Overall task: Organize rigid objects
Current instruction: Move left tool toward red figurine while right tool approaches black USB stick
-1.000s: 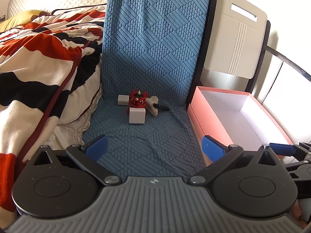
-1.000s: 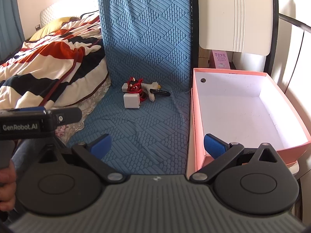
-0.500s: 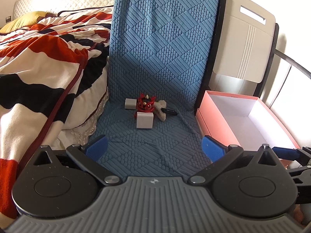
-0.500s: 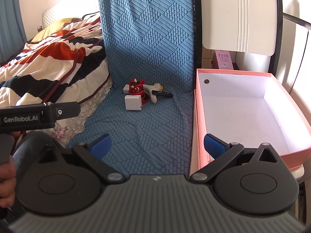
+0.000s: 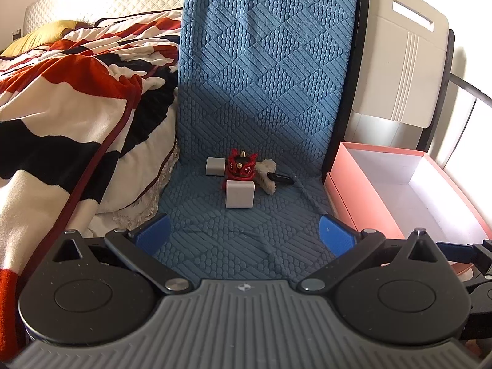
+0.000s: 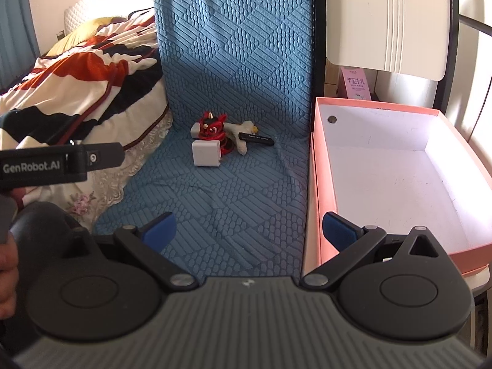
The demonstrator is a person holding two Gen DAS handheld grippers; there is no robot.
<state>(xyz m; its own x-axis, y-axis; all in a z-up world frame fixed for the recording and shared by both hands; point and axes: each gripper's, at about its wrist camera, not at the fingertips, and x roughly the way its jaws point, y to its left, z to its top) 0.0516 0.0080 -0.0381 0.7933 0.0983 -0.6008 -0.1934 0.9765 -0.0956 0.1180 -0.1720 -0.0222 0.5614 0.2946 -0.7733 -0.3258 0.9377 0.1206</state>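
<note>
Blue quilted mat carries every small item | open pink cardboard box empty | left gripper, right gripper wide, nothing sorted yet

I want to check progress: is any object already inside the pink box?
No, the pink box shows only its bare white floor, and the white charger and red toy lie on the blue mat.

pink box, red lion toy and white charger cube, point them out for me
pink box [image 6: 318,184], right wrist view, left wall
red lion toy [image 5: 240,167], left wrist view, face
white charger cube [image 6: 203,153], right wrist view, front face
</note>
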